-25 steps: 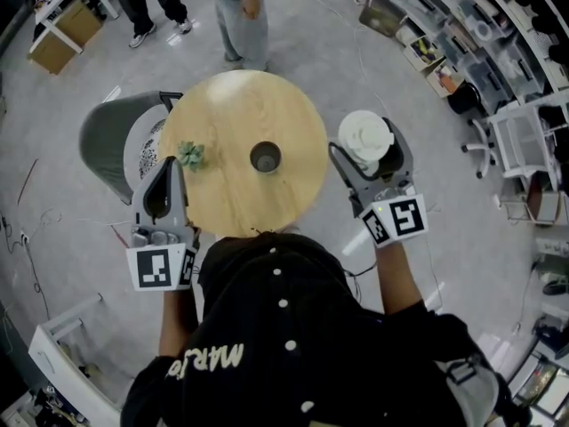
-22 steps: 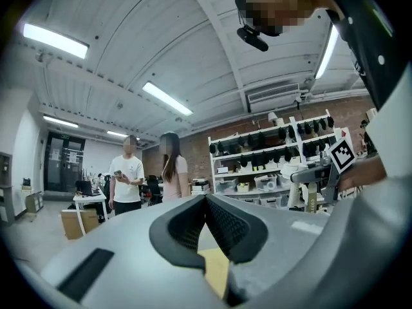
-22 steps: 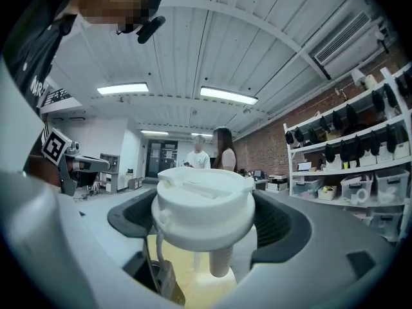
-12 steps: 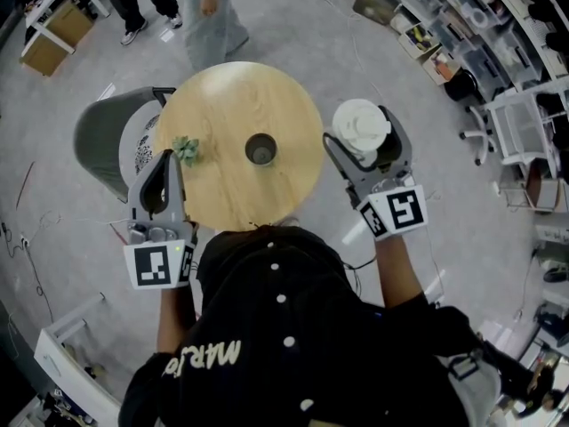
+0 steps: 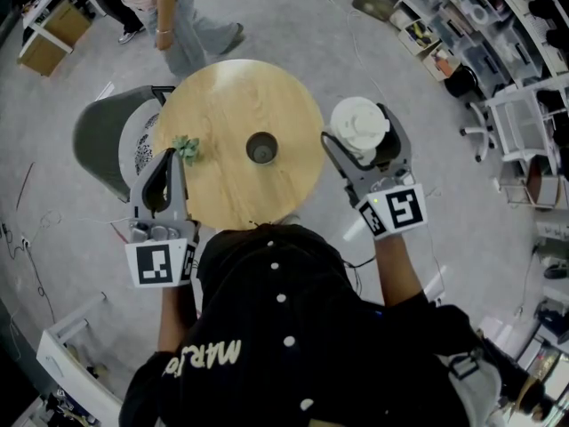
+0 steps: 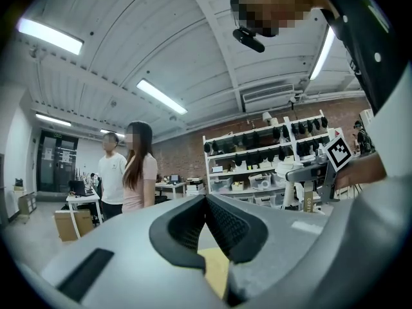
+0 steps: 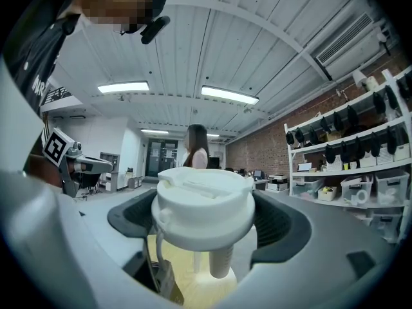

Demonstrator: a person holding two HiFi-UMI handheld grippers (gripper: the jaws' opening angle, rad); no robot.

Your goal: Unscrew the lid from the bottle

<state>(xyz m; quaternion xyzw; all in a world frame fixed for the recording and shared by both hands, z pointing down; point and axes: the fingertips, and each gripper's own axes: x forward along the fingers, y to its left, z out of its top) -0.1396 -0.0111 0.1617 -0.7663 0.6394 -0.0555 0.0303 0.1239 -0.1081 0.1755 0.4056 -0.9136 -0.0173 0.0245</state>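
A dark bottle (image 5: 261, 148) stands open-topped in the middle of the round wooden table (image 5: 222, 105). My right gripper (image 5: 361, 133) is shut on the white lid (image 5: 359, 124), held in the air just off the table's right edge. In the right gripper view the lid (image 7: 203, 201) fills the space between the jaws of the right gripper (image 7: 206, 219), and a white straw (image 7: 219, 262) hangs under it. At the table's left edge my left gripper (image 5: 167, 160) is shut with nothing in it. The left gripper view shows the left gripper (image 6: 206, 219) pointing upward into the room.
A small green plant (image 5: 186, 148) sits on the table next to the left gripper's tip. A grey chair (image 5: 107, 145) stands against the table's left side. A person (image 5: 173, 16) walks behind the table. Shelves (image 5: 462, 34) line the right side, and a cardboard box (image 5: 49, 38) sits at the back left.
The person behind the table has walked to the left. Both grippers and the lid have stayed almost where they were.
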